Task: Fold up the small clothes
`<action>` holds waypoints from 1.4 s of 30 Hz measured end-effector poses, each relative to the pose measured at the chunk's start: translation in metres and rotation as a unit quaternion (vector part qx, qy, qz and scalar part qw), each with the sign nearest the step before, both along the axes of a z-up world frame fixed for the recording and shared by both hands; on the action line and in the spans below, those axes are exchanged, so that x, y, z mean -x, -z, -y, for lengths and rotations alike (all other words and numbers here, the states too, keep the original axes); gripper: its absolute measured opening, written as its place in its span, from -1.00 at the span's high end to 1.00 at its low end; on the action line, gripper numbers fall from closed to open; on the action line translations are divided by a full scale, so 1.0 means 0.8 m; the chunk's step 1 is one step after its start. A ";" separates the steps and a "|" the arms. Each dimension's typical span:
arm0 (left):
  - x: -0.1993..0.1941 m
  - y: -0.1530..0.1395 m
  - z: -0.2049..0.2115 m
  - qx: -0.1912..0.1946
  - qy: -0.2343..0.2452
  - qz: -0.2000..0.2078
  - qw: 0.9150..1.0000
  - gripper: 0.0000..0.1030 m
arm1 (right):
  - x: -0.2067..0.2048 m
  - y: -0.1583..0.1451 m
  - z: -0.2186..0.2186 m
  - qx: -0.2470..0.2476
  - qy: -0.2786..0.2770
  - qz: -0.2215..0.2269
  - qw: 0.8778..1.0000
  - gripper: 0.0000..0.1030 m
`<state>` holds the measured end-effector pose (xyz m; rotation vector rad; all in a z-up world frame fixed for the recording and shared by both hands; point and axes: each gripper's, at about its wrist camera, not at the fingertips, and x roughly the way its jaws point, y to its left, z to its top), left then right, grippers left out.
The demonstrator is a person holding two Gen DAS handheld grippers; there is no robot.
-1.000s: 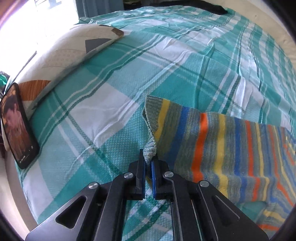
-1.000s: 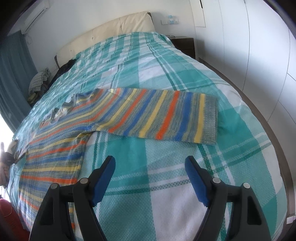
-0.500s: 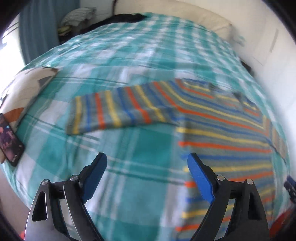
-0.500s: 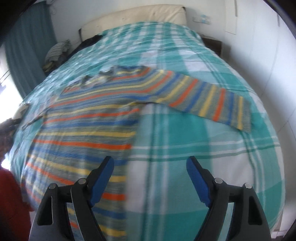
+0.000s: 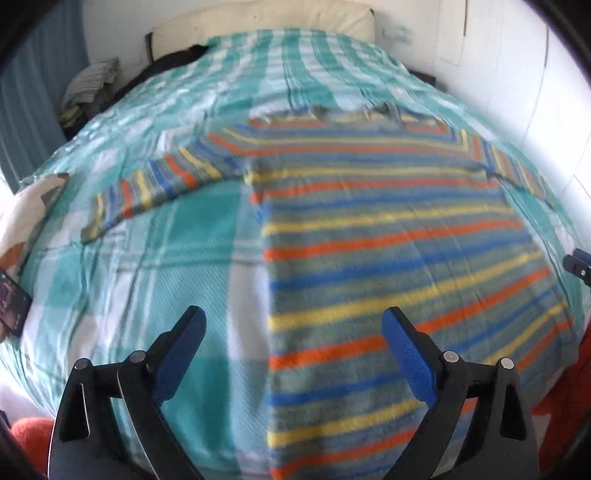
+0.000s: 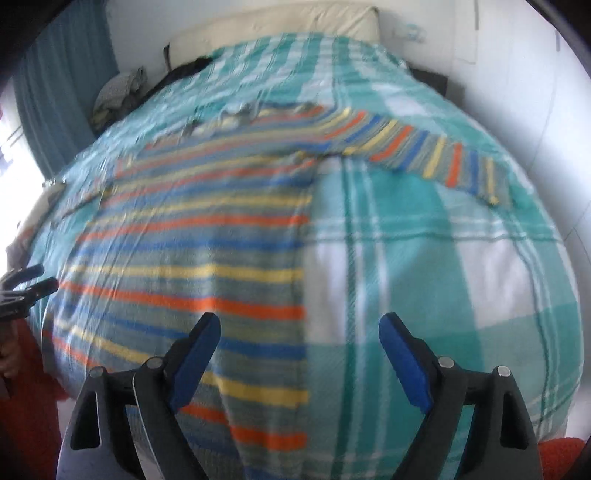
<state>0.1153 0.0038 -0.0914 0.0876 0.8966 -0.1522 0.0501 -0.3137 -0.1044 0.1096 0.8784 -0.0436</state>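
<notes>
A knitted sweater [image 5: 388, 229] with orange, yellow and blue stripes lies flat on the teal plaid bedspread [image 5: 166, 266], hem nearest me. One sleeve [image 5: 155, 184] stretches out to the left, and the other sleeve [image 6: 424, 151] stretches to the right. My left gripper [image 5: 293, 314] hovers over the sweater's left edge near the hem; its jaws are opening and hold nothing. In the right wrist view the sweater [image 6: 192, 240] fills the left half. My right gripper [image 6: 300, 319] hovers over the sweater's right edge, jaws also opening and empty.
A phone [image 5: 11, 299] and a patterned pillow [image 5: 26, 214] lie at the bed's left edge. Clothes [image 5: 88, 85] are piled at the far left, beside a dark garment [image 5: 177, 59]. A cream headboard [image 5: 266, 14] and white wall bound the far side. Red fabric [image 6: 26, 406] shows near me.
My left gripper let go of the sleeve cuff, opened wide and swung right to the sweater's body. My right gripper moved left toward the body's right edge and spread a little wider.
</notes>
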 end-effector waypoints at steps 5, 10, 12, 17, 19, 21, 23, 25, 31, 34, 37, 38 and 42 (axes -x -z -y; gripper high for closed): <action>-0.076 -0.009 -0.037 0.040 -0.052 0.027 0.997 -0.89 | -0.028 -0.017 0.032 0.030 0.083 0.061 0.994 -0.81; -0.117 0.062 -0.066 0.002 -0.077 -0.001 0.997 -0.99 | -0.057 -0.011 0.057 0.045 0.103 0.074 0.991 -0.81; -0.114 0.100 -0.081 0.023 -0.073 -0.013 0.997 -0.99 | -0.059 0.010 0.068 0.057 0.114 0.058 0.990 -0.82; -0.103 0.094 -0.079 0.022 -0.081 0.007 0.996 -0.99 | -0.060 0.057 0.095 0.011 0.128 0.017 0.992 -0.97; -0.100 0.094 -0.077 0.021 -0.081 0.007 0.996 -0.99 | -0.063 0.060 0.092 0.019 0.123 0.015 0.992 -0.99; -0.101 0.094 -0.075 0.018 -0.081 0.007 0.997 -0.99 | -0.064 0.060 0.091 0.024 0.124 0.015 0.992 -0.99; -0.101 0.095 -0.078 0.016 -0.082 0.008 0.996 -0.99 | -0.065 0.059 0.091 0.023 0.123 0.015 0.992 -0.99; -0.099 0.094 -0.076 0.008 -0.083 0.010 0.996 -0.99 | -0.060 0.059 0.088 0.023 0.124 0.016 0.992 -0.99; -0.103 0.093 -0.066 -0.029 -0.088 0.018 0.996 -0.99 | -0.062 0.061 0.088 0.024 0.123 0.017 0.992 -0.99; -0.104 0.093 -0.067 -0.027 -0.087 0.018 0.996 -0.99 | -0.059 0.061 0.088 0.023 0.124 0.018 0.992 -0.99; -0.105 0.094 -0.070 -0.013 -0.086 0.013 0.996 -0.99 | -0.059 0.061 0.088 0.023 0.124 0.018 0.992 -0.99; -0.106 0.095 -0.071 -0.009 -0.086 0.012 0.996 -0.99 | -0.059 0.061 0.088 0.023 0.124 0.018 0.992 -0.99; -0.106 0.095 -0.071 -0.009 -0.086 0.013 0.996 -0.99 | -0.059 0.061 0.088 0.023 0.124 0.018 0.992 -0.99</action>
